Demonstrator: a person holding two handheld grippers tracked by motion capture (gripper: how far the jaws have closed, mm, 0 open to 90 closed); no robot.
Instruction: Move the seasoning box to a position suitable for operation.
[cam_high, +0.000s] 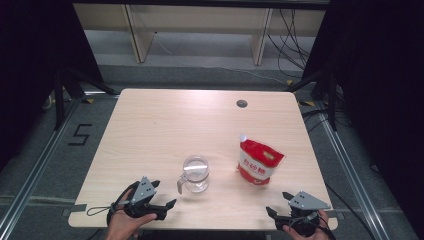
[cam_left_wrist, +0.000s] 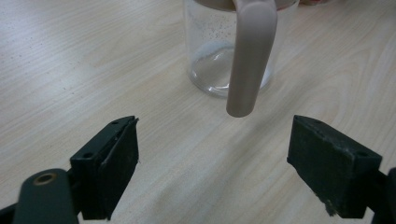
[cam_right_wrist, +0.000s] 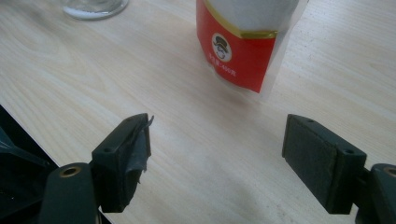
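— What's the setting?

— A pale wooden table (cam_high: 150, 130) on a grey floor, dark curtains at both sides, and wooden frames at the back. There's a small round hole (cam_high: 242, 104) near the table's far edge.

— And what's on it?

— A clear glass jug (cam_high: 195, 173) with a beige handle (cam_left_wrist: 250, 56) stands near the middle, towards the near edge. The handle points at the person's left side. To its right, well apart, a red and white bag (cam_high: 258, 162) stands upright, leaning a little.

— Where are the grippers?

— Both sit low at the near edge. The left gripper (cam_high: 165, 200) is just short of the jug; in the left gripper view its jaws stand wide apart, empty, with the handle ahead between them but not touched. The right gripper (cam_high: 278, 204) is near the right corner, in front of the bag. In the right gripper view its jaws also gape, holding nothing, and the bag stands ahead of them on the wood, with the jug's base at the top left.

— Any contact at all?

— None; both hover apart from their things.
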